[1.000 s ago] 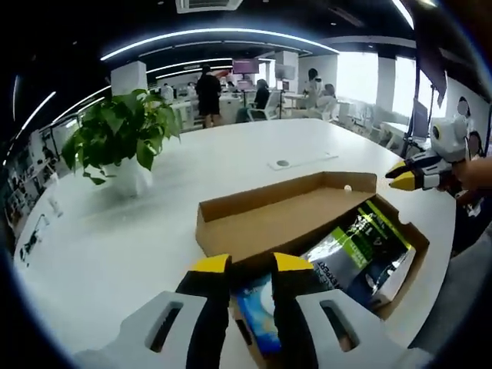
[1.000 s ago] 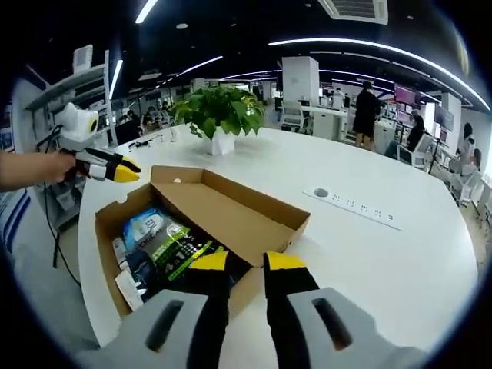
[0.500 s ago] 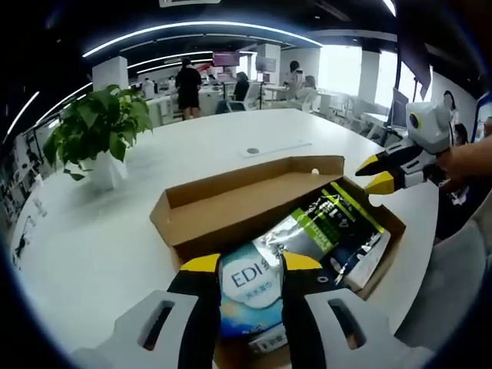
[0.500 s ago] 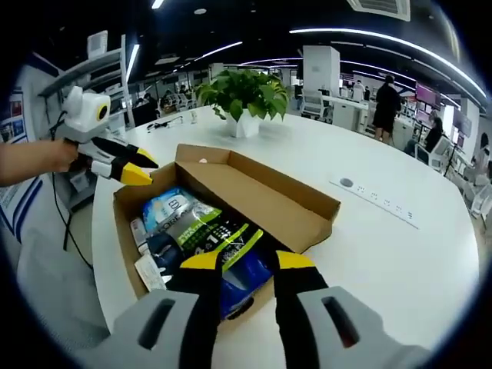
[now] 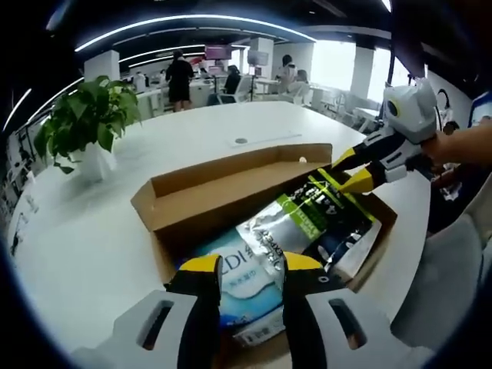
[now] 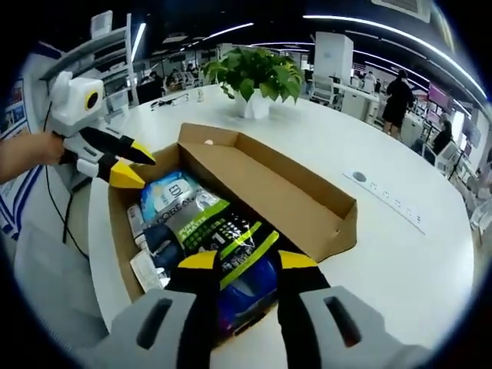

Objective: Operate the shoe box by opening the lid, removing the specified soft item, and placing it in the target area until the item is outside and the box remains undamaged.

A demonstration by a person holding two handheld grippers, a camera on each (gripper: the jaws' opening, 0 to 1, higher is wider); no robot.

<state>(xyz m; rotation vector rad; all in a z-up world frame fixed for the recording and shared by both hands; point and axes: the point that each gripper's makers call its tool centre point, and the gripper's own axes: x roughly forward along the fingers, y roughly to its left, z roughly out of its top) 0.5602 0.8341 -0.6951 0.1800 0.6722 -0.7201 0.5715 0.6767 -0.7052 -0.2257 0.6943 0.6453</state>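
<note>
The shoe box (image 5: 231, 201) sits open on the white counter (image 5: 100, 231), its lid folded back and standing along the far long side, toward the potted plant (image 5: 81, 127). Inside lie several soft packets, end to end along the box's length: a light blue pack (image 5: 240, 273) at one end, a green-and-black pouch (image 5: 323, 219) across the middle, and a dark blue one (image 6: 244, 286) at the other end. Which of them is the specified item, I cannot tell.

The left gripper (image 5: 244, 269) hovers over the blue-pack end, jaws parted with nothing between them. The right gripper (image 6: 240, 263) hangs over the opposite end, above the pouch and the dark blue packet, jaws likewise apart and empty.

So the two come at the box from opposite short ends. My guess: the pouch's long axis runs with the box, nearer the right gripper, while the light blue pack lies directly beneath the left one.
</note>
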